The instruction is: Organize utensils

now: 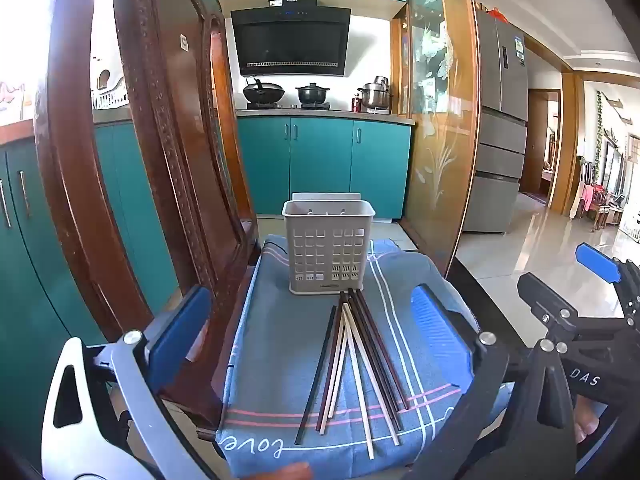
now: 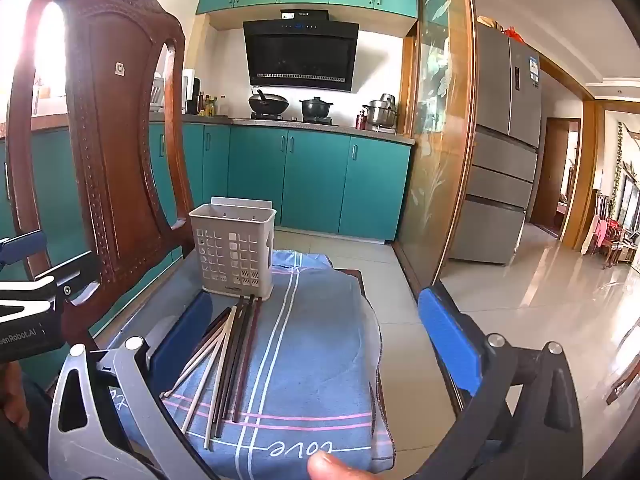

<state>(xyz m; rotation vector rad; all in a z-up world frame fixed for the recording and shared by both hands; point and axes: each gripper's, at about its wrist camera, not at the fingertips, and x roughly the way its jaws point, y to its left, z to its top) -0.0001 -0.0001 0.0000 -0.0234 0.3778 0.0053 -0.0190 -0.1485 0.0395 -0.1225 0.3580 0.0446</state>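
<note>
Both tools wide apart, nothing held. Left tool hovering right over the chopsticks; right tool alongside, with the sticks near its left finger.

Sticks fanned on a blue towel, far tips bunched just short of the holder, near ends splayed back toward the tools. Mixed dark and pale ones, some crossing. Holder upright straight ahead, beyond the tips, looking empty from here, though the bottom is hidden.

Likely light, stiff, smooth and thin, so prone to rolling or swivelling in a pinch. Best bet: grip across the shafts around mid-length, where the fan is still narrow, for a balanced lift; a grab at the splayed near ends would probably catch only one or two. Soft towel should give a little under the fingers, helping them get beneath, but could bunch up and snag. Holder looks like light plastic, apt to tip or slide if nudged on the way in.

No counter here: towel draped over the seat of a carved wooden chair, chair back rising left of the tools. Beyond, teal cabinets, a stove with pots, a range hood, a fridge off right, glossy tile floor.
</note>
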